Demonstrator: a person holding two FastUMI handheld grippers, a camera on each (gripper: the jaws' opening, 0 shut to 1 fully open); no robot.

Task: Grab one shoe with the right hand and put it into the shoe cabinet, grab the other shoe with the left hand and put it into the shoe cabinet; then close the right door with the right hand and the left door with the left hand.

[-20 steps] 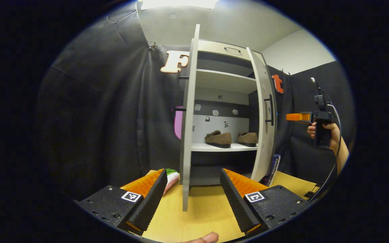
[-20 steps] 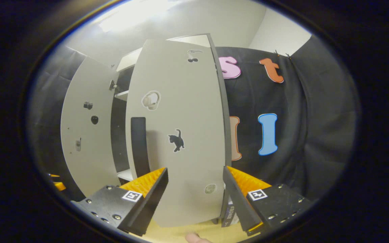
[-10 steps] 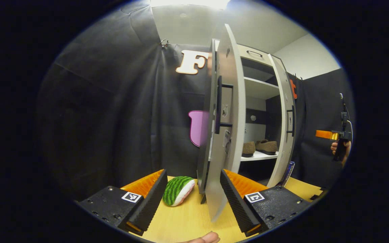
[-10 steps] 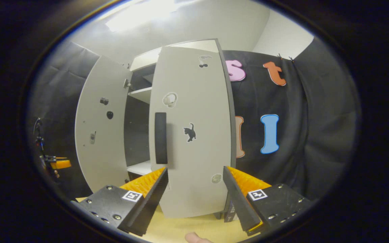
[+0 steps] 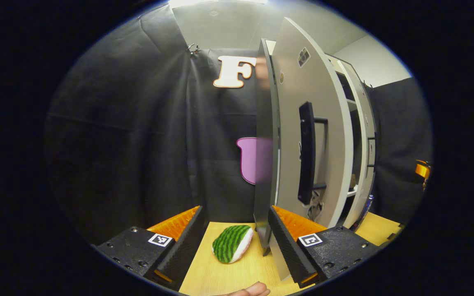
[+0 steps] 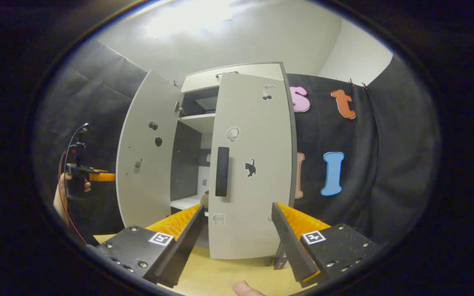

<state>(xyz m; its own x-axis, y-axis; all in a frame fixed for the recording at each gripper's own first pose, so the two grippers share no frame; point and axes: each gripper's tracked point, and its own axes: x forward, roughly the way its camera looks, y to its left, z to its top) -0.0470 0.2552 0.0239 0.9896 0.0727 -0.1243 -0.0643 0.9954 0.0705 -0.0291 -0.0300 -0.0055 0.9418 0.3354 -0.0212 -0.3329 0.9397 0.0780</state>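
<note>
I've got my left gripper (image 5: 233,242) low over the desk (image 5: 220,279), jaws wide and holding nothing, its right finger (image 5: 286,240) just beside the bottom edge of the left door (image 5: 315,135). I judge that's the spot for pushing the panel home, out near the free edge where it swings easiest. The door fills the centre-right of the left gripper view, handle (image 5: 306,152) facing me, part-way closed. Lower centre, a watermelon-striped toy (image 5: 232,249) lies on the desk, apart from the door.

In the right gripper view, my right gripper (image 6: 237,234) sits back from the cabinet (image 6: 233,76), jaws wide and empty. The right door (image 6: 253,164) at centre frame looks shut or all but shut. The left door stands ajar at centre left, with the left gripper at far left just beside its outer face. Through the gap I catch a sliver of a shoe (image 6: 205,200) on the lower shelf (image 6: 185,202), so the shoes are inside.

Compared with a second ago, the left door has swung a long way round: then it stood edge-on and both shoes showed on the shelf, now its face hides them. The right gripper has pulled back, the cabinet looking smaller and the right door flatter against it.
</note>
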